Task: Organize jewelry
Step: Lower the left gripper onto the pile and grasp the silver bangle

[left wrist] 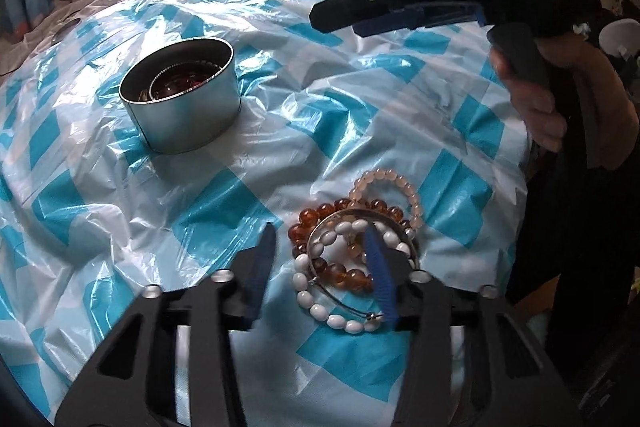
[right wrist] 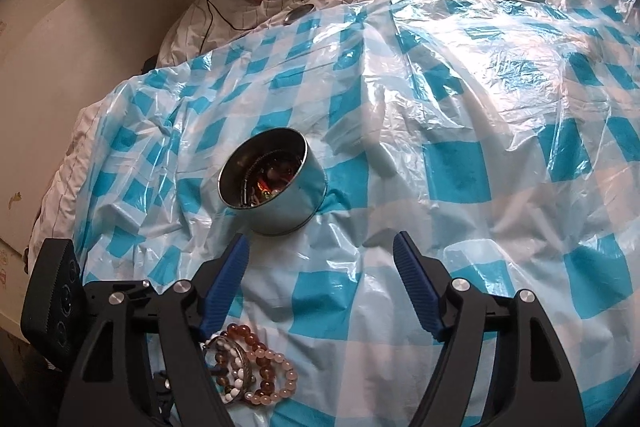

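A bed covered by a crinkled blue-and-white checked plastic sheet (left wrist: 192,223) carries the jewelry. Near the sheet's middle stands a round metal tin (left wrist: 182,99), open, already holding several dark and red pieces. Near the sheet's front edge lies a tangled pile of bracelets (left wrist: 352,247): amber beads, white beads, pale pink beads and a metal bangle, not yet put away. The left gripper (left wrist: 320,267) hangs over this pile, its fingers partly apart, one blue finger lying across the beads, nothing clamped. The right gripper (right wrist: 322,279) hovers wide apart and empty. The sorting looks partly done.

Heaped bead bracelets (left wrist: 356,247) near tin (left wrist: 182,95)
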Available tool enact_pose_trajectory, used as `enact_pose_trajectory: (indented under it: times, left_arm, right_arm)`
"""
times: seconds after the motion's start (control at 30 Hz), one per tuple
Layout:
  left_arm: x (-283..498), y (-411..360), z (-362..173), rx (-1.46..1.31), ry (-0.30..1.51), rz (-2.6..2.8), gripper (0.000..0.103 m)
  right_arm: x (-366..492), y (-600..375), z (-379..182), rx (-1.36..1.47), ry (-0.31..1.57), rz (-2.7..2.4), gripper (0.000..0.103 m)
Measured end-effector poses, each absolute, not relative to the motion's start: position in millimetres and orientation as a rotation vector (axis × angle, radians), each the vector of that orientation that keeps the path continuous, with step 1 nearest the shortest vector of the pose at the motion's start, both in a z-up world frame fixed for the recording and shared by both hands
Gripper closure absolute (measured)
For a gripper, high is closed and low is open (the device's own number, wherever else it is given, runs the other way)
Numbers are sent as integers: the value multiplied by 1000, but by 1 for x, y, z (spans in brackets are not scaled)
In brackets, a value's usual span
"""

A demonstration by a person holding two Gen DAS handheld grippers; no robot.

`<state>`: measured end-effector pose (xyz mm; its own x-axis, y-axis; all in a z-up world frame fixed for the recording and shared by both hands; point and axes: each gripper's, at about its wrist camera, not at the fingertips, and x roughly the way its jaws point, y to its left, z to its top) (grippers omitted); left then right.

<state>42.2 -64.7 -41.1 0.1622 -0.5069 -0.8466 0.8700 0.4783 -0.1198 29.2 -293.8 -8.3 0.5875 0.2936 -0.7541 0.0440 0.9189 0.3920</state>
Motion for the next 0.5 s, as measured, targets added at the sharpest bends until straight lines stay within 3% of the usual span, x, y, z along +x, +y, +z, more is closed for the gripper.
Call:
enact_pose_trajectory:
  times: [0.07, 0.17, 0.5]
  left_arm:
    - [44, -65, -43, 454, 994, -1022, 83]
    - [46, -64, -46, 454, 1010, -1008, 92]
    - [57, -53, -33, 361, 1013, -1025, 97]
  right_arm:
    - [29, -295, -9, 397, 940, 147, 31]
    - [29, -295, -9, 396, 939, 148, 31]
    - [30, -293, -12, 389, 948, 151, 31]
